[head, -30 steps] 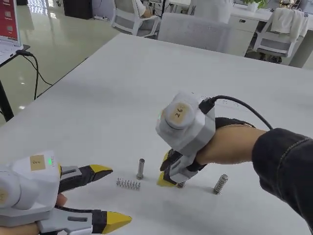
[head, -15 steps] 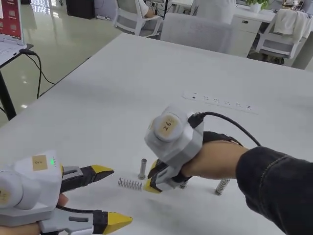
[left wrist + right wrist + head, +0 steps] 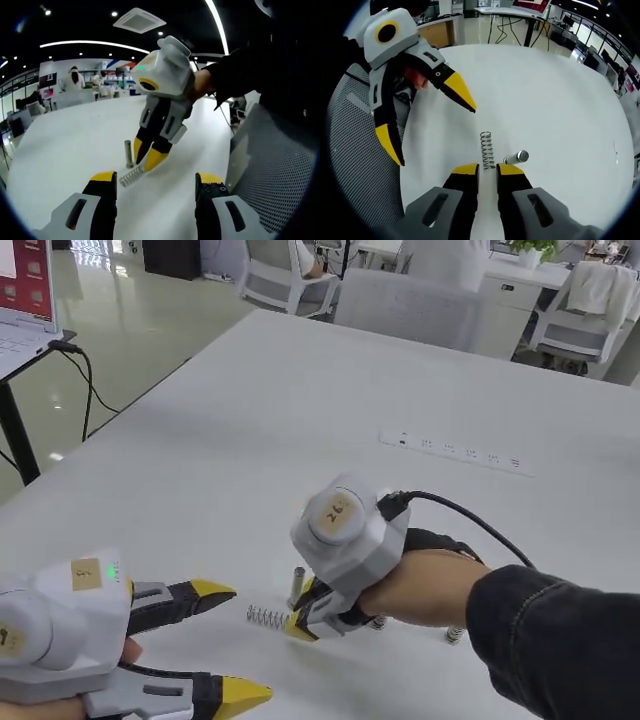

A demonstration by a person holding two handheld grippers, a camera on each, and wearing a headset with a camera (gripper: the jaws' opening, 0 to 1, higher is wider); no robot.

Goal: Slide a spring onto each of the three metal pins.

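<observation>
Steel coils of a spring (image 3: 487,149) lie flat on the white desk (image 3: 555,100), right at the tips of the right gripper (image 3: 487,169). Its fingers (image 3: 466,172) are set narrowly apart, and the near end of the spring sits at the mouth of that gap; by the look of it they are not pinching it yet. The spring's length runs straight away from those fingers, in line with them rather than across them, so from here a grip would catch only the end coils. A bare metal pin (image 3: 516,157) stands upright just beside that same end, off to the right of the fingertips in the right gripper view. The spring has to be lifted from lying flat and stood up over the pin's top, a short trip sideways. Over on the other side the left gripper (image 3: 156,177) hangs low above the desk with its fingers spread wide and nothing between them, pointing at the spring's far end but well apart from it. I'd say the right one is plainly the nearer and the one placed to do the pick
</observation>
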